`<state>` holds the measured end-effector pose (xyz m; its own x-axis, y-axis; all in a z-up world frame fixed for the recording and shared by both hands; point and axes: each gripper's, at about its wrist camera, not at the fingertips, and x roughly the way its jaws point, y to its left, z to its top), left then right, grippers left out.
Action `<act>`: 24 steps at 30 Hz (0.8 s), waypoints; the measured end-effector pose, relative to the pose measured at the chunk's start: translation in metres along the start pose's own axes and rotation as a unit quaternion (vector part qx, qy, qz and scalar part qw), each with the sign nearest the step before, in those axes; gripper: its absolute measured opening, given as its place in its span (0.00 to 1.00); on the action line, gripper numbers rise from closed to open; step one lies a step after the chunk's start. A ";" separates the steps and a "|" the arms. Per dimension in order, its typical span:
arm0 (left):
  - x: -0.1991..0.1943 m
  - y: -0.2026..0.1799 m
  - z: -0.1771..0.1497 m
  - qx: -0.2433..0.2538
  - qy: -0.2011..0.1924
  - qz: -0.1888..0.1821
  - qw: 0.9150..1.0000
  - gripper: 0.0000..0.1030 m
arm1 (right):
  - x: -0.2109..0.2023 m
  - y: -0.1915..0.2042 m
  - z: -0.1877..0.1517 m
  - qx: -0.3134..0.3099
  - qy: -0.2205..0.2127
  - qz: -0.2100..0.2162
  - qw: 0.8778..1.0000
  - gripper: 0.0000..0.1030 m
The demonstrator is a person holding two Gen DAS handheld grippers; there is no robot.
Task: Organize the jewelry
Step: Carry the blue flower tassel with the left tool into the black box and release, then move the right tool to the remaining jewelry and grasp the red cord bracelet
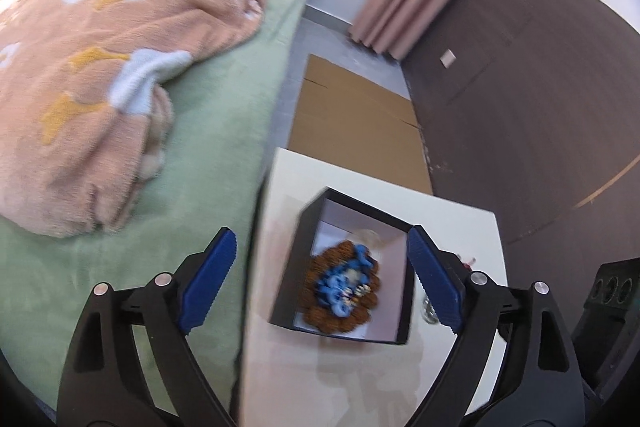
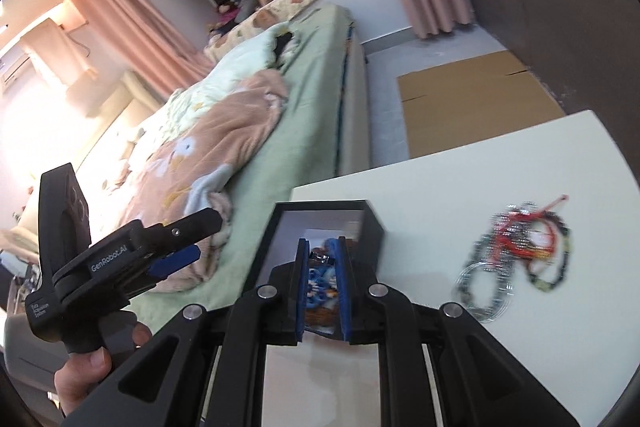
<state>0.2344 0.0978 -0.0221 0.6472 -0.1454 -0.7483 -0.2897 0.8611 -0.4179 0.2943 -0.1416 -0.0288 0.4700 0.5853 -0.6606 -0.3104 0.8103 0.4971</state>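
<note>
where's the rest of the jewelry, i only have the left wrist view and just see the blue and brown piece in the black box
Observer: A tangled pile of bracelets, red, silver and dark, lies on the white table to the right of the black box.
Operator: is the right tool holding any of it
Observer: No. The right tool points into the box, away from the pile. Its fingers are nearly together, and I cannot tell if anything is pinched.
Operator: how does my left tool look from there
Observer: The left tool sits left of the box, over the green bed sheet.
</note>
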 end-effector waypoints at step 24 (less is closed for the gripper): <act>0.001 -0.029 -0.012 0.012 -0.030 0.035 0.999 0.90 | -0.034 -0.057 0.009 -0.010 -0.013 -0.056 0.998 0.93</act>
<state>0.2353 0.0663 -0.0171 0.6680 -0.0553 -0.7421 -0.3191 0.8796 -0.3528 0.3032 -0.2080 -0.0295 0.5240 0.4908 -0.6961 -0.2713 0.8709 0.4098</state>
